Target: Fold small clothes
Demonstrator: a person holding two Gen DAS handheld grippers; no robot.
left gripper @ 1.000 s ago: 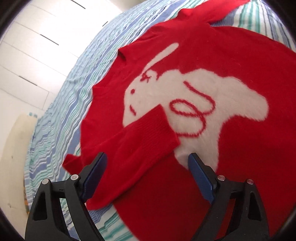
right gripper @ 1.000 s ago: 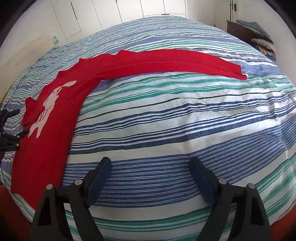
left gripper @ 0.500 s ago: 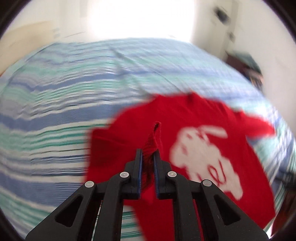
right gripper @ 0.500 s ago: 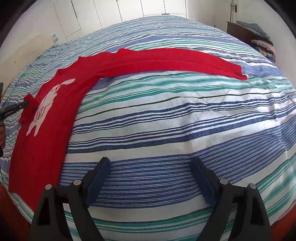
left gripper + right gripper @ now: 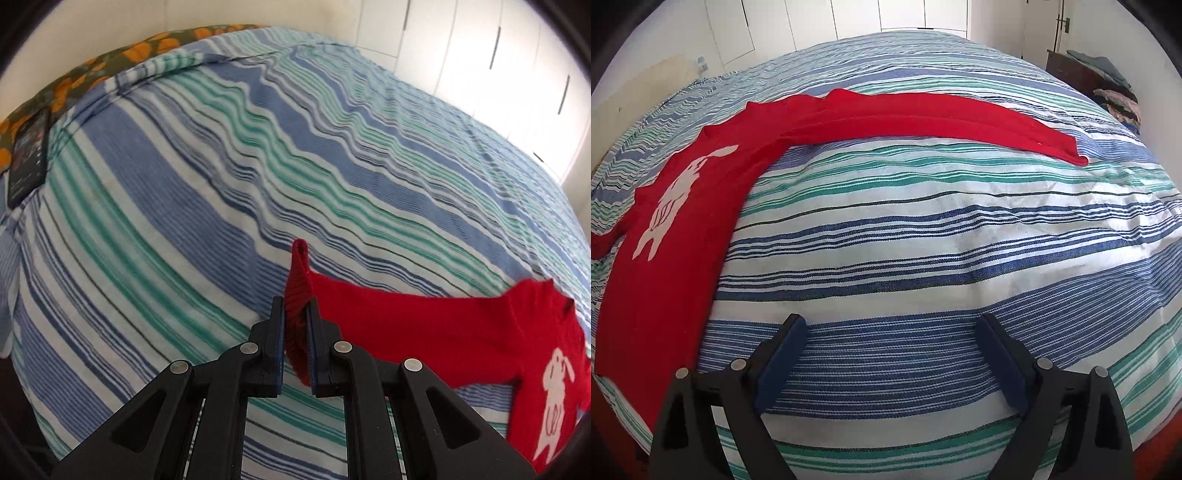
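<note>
Since a second ago the left hand-held gripper [image 5: 295,314] has clamped shut on the cuff [image 5: 297,291] of the near sleeve [image 5: 406,321], which then lay folded over the white rabbit [image 5: 554,398], and has drawn that sleeve out straight across the bed [image 5: 184,221]. At the far left of the left wrist view a phone [image 5: 27,155] lies on a flowered cover [image 5: 110,62] at the bed's edge. The red sweater [image 5: 665,266] lies flat on the striped bedspread, its body at the left of the right wrist view and its other sleeve [image 5: 923,114] stretched out to the right. The right hand-held gripper [image 5: 892,363] hovers over bare bedspread, jaws wide and opening, nothing between them. At the far right, clothes [image 5: 1115,99] are piled on a dark cabinet [image 5: 1071,74].
</note>
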